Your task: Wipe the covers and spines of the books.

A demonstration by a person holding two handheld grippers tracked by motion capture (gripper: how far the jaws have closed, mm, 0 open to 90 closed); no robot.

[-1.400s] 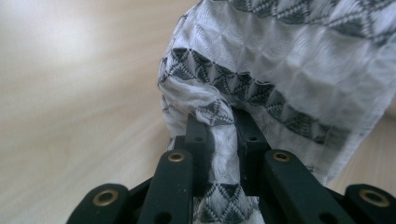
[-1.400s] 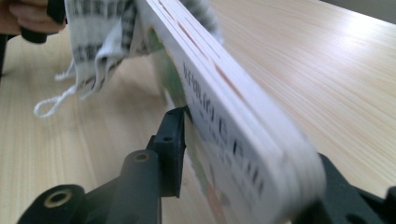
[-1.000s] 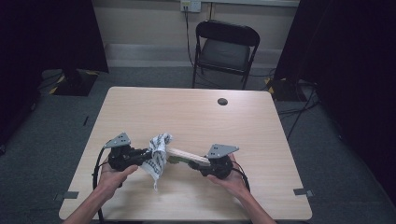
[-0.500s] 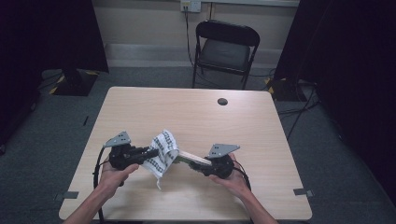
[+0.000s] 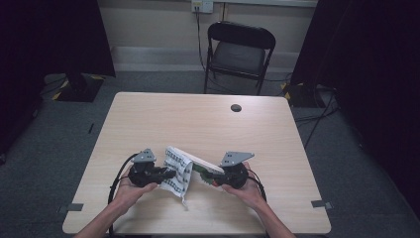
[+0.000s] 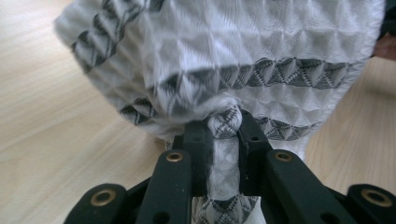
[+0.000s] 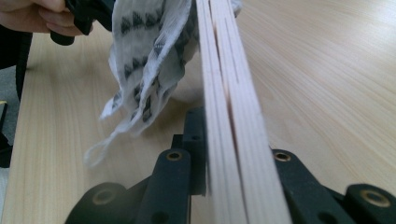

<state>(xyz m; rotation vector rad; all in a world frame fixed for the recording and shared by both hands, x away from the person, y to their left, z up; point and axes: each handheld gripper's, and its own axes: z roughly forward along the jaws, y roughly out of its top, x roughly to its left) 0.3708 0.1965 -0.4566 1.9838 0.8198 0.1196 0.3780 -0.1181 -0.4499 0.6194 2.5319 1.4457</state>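
At the near edge of the table [image 5: 148,119], my left gripper [image 5: 168,173] is clamped on a bunched fold of the cloth [image 6: 233,60]; the jaws pinch it tight. My right gripper [image 5: 210,178] has just been closing and now pinches the near end of a flat wooden board [image 7: 229,102] on edge, the wood filling the gap between its jaws.

The cloth hangs between the two grippers, draped against the board's far end, its loop [image 7: 95,151] dangling toward the table. I judge the wiping to be midway: cloth and board are both held and meeting, but most of the board's length looks not yet covered.

Count: one cloth, one board, two grippers. Farther off stand one chair [image 5: 237,49] and one dark grommet [image 5: 236,107] in the tabletop.
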